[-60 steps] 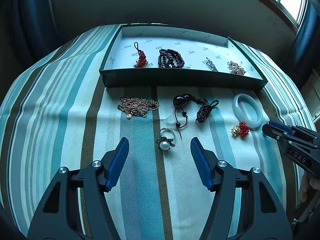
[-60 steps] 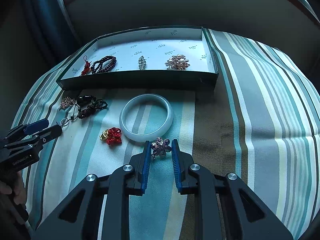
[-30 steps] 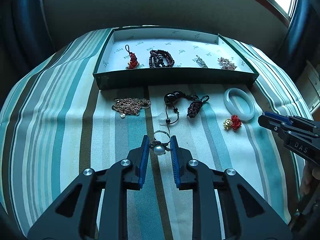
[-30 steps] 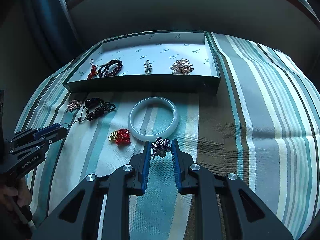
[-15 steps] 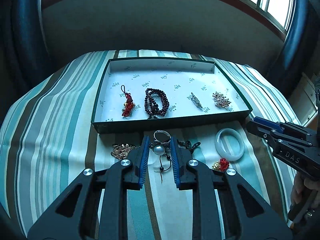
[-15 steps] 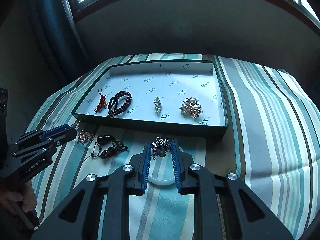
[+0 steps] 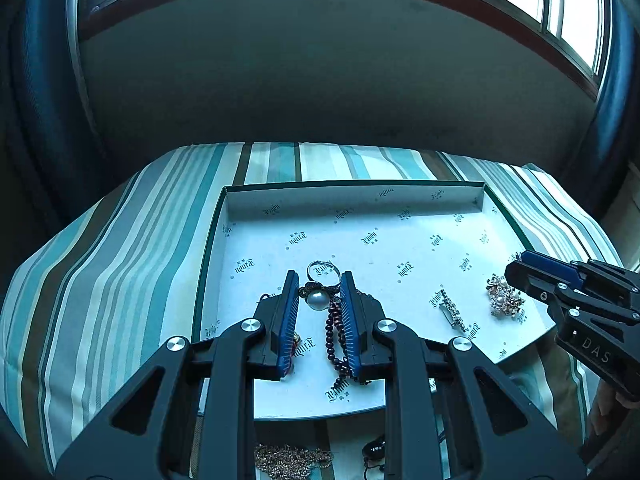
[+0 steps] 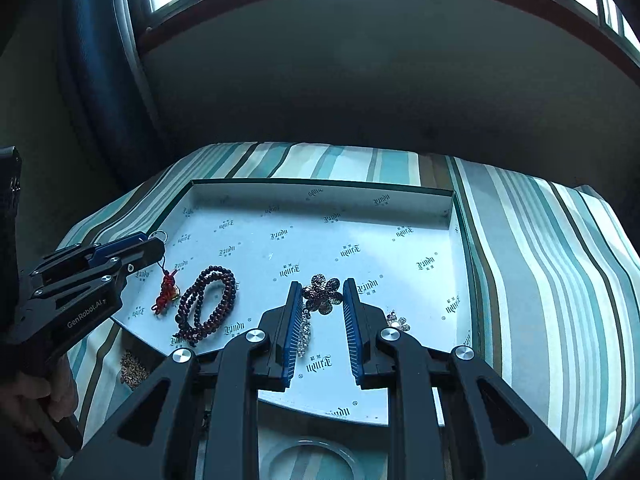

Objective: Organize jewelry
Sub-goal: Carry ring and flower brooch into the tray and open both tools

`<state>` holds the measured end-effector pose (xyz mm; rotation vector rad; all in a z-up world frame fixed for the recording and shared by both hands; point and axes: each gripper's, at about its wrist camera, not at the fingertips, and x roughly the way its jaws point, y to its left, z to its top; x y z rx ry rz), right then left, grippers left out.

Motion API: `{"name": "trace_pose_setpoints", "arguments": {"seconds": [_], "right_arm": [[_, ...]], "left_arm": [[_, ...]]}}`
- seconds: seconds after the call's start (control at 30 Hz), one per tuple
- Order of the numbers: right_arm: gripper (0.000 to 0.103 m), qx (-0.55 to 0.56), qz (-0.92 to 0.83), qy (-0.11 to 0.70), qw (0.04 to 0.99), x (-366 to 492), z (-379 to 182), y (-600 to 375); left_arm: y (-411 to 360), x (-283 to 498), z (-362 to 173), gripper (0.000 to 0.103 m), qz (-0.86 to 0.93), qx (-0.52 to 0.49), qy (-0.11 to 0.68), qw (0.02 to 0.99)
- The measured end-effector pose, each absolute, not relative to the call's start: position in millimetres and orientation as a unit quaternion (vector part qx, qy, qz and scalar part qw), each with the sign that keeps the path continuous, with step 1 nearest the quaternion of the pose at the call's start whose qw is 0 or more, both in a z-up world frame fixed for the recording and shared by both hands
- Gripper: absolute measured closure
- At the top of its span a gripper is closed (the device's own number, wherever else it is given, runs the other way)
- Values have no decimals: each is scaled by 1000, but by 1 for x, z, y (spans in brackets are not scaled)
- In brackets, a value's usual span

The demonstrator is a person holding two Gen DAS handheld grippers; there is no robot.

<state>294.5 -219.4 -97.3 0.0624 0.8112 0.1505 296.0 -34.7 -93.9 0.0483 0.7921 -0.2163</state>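
Note:
A shallow green box (image 7: 208, 240) with white printed lining lies on the striped cloth; it also shows in the right wrist view (image 8: 460, 216). My left gripper (image 7: 319, 294) is shut on a pearl ring (image 7: 319, 299) and holds it over the box's left part, above the dark bead bracelet (image 7: 335, 336). My right gripper (image 8: 322, 294) is shut on a dark flower brooch (image 8: 322, 290) and holds it over the box's middle right. In the box lie a red knot charm (image 8: 166, 292), the bead bracelet (image 8: 208, 304), a rhinestone clip (image 7: 451, 312) and a pearl brooch (image 7: 504, 300).
On the cloth in front of the box lie a gold chain (image 7: 292, 460), a black cord pendant (image 7: 374, 450) and a pale jade bangle (image 8: 312, 460). A dark wall and windows stand behind the table. The far half of the box lining is bare.
The left gripper shut on the pearl ring and lifted it. Both grippers moved forward with their pieces from the cloth to above the box interior.

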Motion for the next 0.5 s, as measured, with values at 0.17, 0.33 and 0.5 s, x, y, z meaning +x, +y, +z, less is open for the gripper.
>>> {"name": "trace_pose_setpoints", "arguments": {"seconds": [0.17, 0.33, 0.5], "right_arm": [[82, 22, 70, 412, 908, 320, -118, -218], [82, 14, 65, 429, 901, 337, -137, -217], [82, 11, 61, 442, 895, 343, -149, -217]], "left_arm": [[-31, 328, -118, 82, -96, 27, 411, 906], [-26, 346, -138, 82, -95, 16, 439, 893], [-24, 351, -149, 82, -90, 16, 453, 887]]}}
